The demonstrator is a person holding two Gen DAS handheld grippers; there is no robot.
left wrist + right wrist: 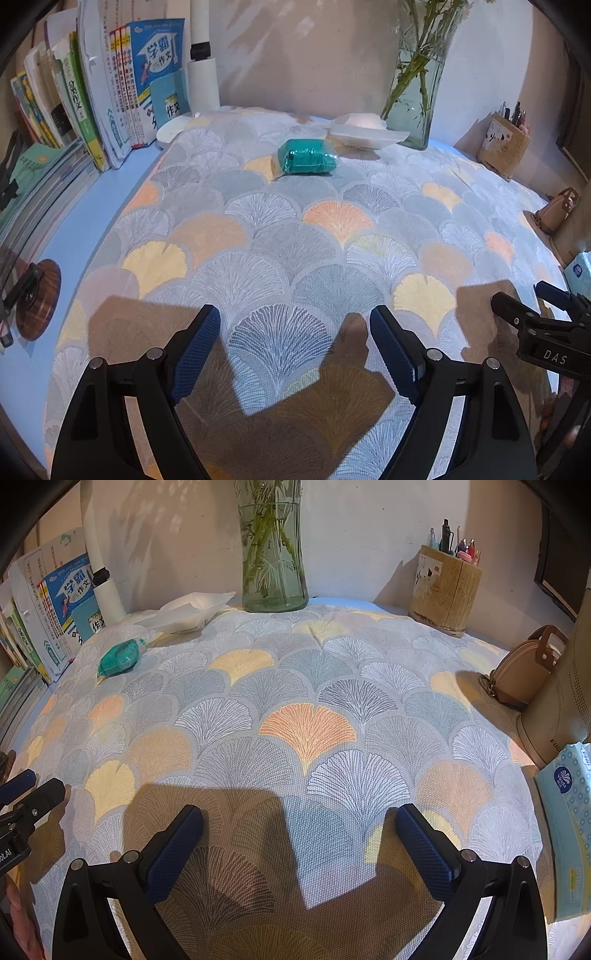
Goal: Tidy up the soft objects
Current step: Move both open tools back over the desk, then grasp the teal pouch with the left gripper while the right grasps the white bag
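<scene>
Both grippers idle, nothing picked yet. This looks like the approach step, before any grasp.

Left gripper (295,350): jaws spread wide, empty, hovering over the near part of the patterned cloth (295,236) that covers the bench. Right gripper (299,845): same, spread and empty, just to the right of the left one.

Task item: teal soft pack in clear wrap (307,156), lying on the cloth at the far side, left of centre, well apart from both grippers. Just beyond it sits a white tissue pack (364,134), next to the glass vase (415,99) with green stems. Probably the second soft item.

Next move, my guess: left gripper is the one lined up, so it reaches straight forward to the teal pack. The pack is squashy and the wrap looks slick, so close across its short side and take a deep bite. Keep clear of the vase on the way in.

View differences:
- Left wrist shows the row of books (122,96) and lamp base (173,129) at far left, plus a round wooden disc (38,299) at near left.
- Right wrist shows the pen holder (445,594) properly, the tan pouch (524,672), and a blue tissue box (569,823) at near right, another soft candidate.
</scene>
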